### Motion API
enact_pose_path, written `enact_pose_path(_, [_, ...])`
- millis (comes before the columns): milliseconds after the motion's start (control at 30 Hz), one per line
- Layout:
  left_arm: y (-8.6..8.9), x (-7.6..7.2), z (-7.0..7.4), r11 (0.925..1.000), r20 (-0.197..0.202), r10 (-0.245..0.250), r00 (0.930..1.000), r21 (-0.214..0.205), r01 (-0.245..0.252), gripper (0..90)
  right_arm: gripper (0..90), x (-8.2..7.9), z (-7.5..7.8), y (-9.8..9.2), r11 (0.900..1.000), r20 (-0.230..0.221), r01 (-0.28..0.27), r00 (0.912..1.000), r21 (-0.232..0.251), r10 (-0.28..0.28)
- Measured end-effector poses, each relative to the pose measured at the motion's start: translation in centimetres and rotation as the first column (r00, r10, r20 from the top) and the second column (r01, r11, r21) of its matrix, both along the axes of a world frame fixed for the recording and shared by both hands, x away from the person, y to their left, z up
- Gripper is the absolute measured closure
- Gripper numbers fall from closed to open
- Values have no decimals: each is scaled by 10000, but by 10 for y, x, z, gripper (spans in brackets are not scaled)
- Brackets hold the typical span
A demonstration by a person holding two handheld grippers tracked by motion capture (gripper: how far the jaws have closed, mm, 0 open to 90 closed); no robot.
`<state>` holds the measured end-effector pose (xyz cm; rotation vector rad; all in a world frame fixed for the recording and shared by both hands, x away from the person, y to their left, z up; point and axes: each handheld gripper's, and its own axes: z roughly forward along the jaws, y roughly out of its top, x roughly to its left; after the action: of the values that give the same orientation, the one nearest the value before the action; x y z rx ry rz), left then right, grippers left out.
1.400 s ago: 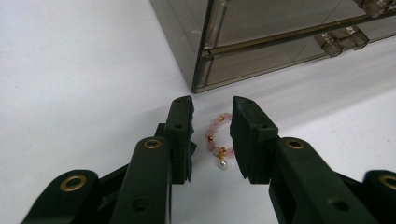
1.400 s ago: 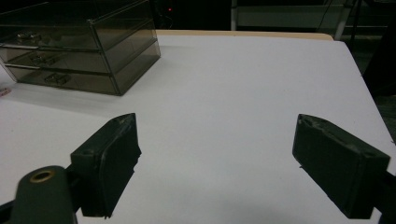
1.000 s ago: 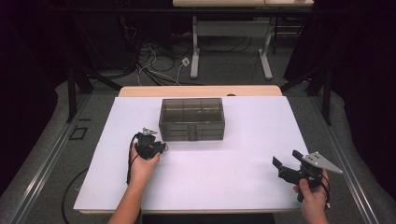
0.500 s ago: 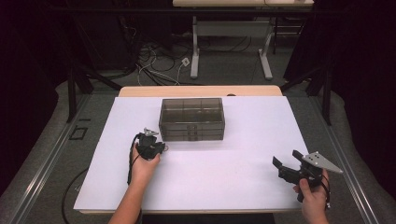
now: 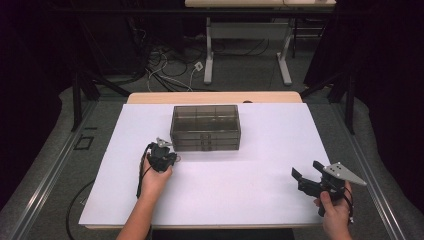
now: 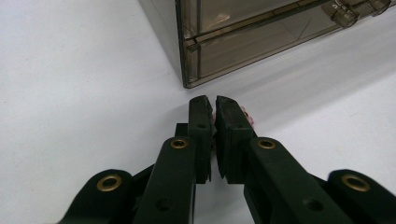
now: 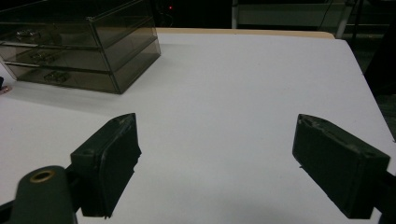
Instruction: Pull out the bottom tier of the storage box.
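- High view: two tools. The left tool (image 5: pixel 167 154) stands just before the front left corner of one smoked-plastic drawer cabinet (image 5: pixel 205 127) with three stacked drawers. The right tool (image 5: pixel 311 176) is well apart from it, near the right edge of the white tabletop (image 5: pixel 240 195). The floor behind carries cables and one desk frame (image 5: pixel 247 50).
- Left gripper view: the left tool's jaws have just been closing and stand nearly together on one small pink item (image 6: pixel 249 117), partly hidden; its kind cannot be told. The cabinet corner lies just beyond the tips.
- Right gripper view: the right tool (image 7: pixel 219 163) is released, jaws wide apart over bare tabletop. The cabinet is far ahead to its left.
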<state>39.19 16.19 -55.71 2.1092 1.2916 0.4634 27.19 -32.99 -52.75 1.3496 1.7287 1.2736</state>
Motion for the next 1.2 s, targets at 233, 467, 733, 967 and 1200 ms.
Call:
enact_pose_path(233, [2, 0, -1, 9999, 121, -22, 9999, -127, 23, 865, 140, 1, -1, -1, 9999, -28, 71, 10000, 81, -70])
enact_pose_path(467, [4, 0, -2, 9996, 137, -88, 9999, -280, 91, 867, 141, 2, -1, -1, 9999, 5, 79, 10000, 68, -79])
enact_pose_path(733, [5, 0, -1, 9989, 3, 42, 10000, -464, -42, 868, 140, 1, -1, -2, 9999, -30, 96, 9999, 89, -96])
enact_pose_path(967, [12, -1, 4, 9972, 43, 128, 9999, -732, -125, 868, 141, 1, -1, -2, 9998, -48, 114, 9999, 160, -114])
enact_pose_path(1200, [19, -4, 8, 9946, 175, 337, 9993, -983, -318, 868, 140, 2, -1, -2, 9998, 9, 114, 9999, 172, -114])
